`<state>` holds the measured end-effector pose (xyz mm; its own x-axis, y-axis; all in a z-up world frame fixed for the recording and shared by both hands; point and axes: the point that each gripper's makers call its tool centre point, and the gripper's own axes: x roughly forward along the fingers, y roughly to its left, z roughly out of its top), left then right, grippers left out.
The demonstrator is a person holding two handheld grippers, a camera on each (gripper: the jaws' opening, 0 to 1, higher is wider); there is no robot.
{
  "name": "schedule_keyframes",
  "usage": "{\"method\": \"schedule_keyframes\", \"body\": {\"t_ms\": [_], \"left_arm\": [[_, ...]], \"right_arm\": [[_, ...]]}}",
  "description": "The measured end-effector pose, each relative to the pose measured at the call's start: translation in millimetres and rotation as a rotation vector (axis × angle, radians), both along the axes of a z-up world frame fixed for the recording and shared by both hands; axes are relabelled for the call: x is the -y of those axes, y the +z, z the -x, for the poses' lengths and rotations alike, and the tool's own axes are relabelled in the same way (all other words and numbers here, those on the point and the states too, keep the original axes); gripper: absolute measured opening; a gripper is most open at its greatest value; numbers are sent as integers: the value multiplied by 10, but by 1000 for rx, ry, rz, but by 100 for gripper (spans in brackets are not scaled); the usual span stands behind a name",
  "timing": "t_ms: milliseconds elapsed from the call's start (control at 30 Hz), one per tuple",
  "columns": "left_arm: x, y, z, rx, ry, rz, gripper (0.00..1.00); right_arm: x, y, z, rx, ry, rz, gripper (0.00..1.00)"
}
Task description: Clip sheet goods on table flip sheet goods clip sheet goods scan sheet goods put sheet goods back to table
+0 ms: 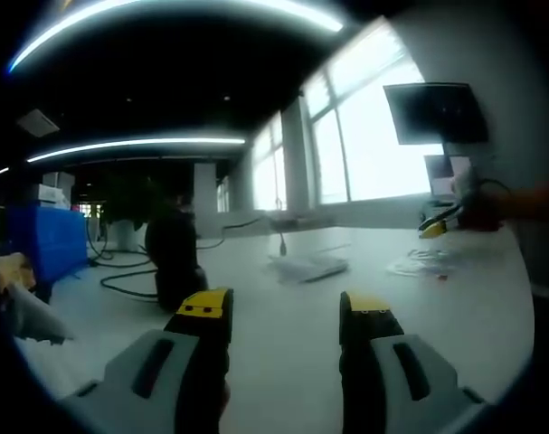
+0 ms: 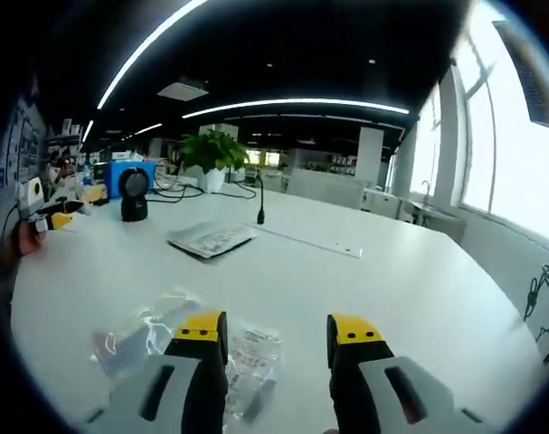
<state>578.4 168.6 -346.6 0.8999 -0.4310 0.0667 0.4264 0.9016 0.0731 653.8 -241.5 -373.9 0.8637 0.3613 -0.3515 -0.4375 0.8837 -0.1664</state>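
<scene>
— So, where does the job stand?

— Early, by my reading. My right hand-held gripper [image 2: 277, 327] hangs low over the counter [image 2: 410, 271] with its jaws parted and nothing between them. A clear plastic packet [image 2: 188, 348] lies flat on the counter just under and beside the left jaw. A second, flatter packet [image 2: 211, 238] lies further out, toward the middle. Neither is lifted.

— And the left?

— My left hand-held gripper [image 1: 288, 318] is likewise spread and empty, raised above the counter [image 1: 292, 312]. So I judge that no clip has been made yet; the flip, second clip, scan and return are all left.

— Is the scanner about?

— Likely. In the right gripper view a dark round-headed stand [image 2: 134, 193] sits at the far left of the counter; I take it for the scanner, though it is small. In the left gripper view a dark upright shape [image 1: 175, 258] stands near the left jaw, with cables [image 1: 120, 271] behind it; possibly the same thing, I cannot tell.

— What does one view give that the other lacks?

— The right gripper view shows the near packet at the jaws and a potted plant [image 2: 212, 152]. The left gripper view shows a pale packet [image 1: 308, 265] mid-counter, bright windows [image 1: 364, 145] and a dark wall screen [image 1: 435, 113].
</scene>
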Motion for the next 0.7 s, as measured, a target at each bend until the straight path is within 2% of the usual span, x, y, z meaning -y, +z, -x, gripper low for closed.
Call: {"method": "schedule_keyframes", "body": {"t_ms": [233, 567, 700], "left_arm": [[-2, -7, -1, -2, 4, -6, 39], [7, -2, 3, 0, -1, -5, 39], [9, 0, 4, 1, -3, -4, 39]], "right_arm": [[-37, -90, -95, -60, 46, -12, 36], [96, -243, -222, -105, 16, 17, 32], [136, -315, -255, -122, 17, 63, 32]]}}
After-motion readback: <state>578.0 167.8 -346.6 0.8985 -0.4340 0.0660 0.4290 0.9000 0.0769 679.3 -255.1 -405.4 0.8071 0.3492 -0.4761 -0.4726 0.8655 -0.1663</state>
